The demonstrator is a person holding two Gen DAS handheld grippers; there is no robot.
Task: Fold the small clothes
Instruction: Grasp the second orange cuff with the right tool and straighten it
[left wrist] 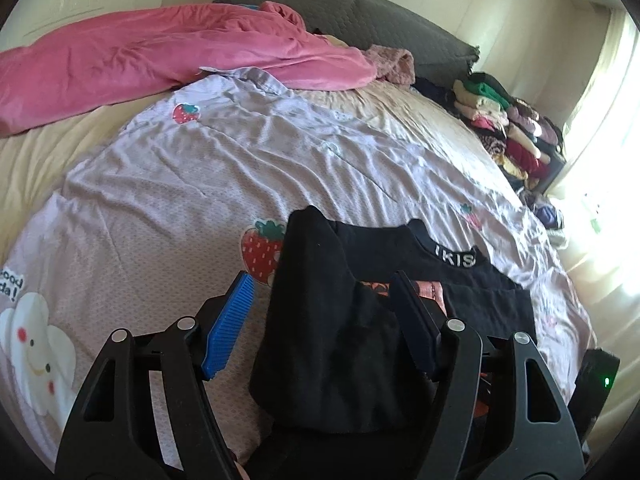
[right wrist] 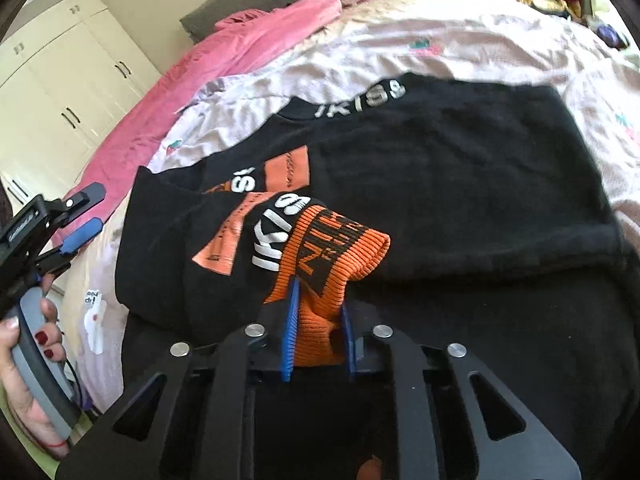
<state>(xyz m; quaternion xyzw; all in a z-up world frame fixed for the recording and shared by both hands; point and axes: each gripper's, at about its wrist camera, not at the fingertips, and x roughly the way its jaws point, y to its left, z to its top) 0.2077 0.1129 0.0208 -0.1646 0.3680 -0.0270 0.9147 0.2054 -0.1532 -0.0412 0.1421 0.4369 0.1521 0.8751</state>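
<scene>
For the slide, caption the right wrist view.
Right gripper shut on the orange ribbed cuff of a black sweatshirt spread on the bed.

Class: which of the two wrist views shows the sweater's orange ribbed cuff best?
The right wrist view: the orange ribbed cuff fills the centre, pinched between the right gripper pads, its black lettering visible. The left wrist view shows no cuff, only slivers of orange print on the black sweater behind the open left gripper.
</scene>
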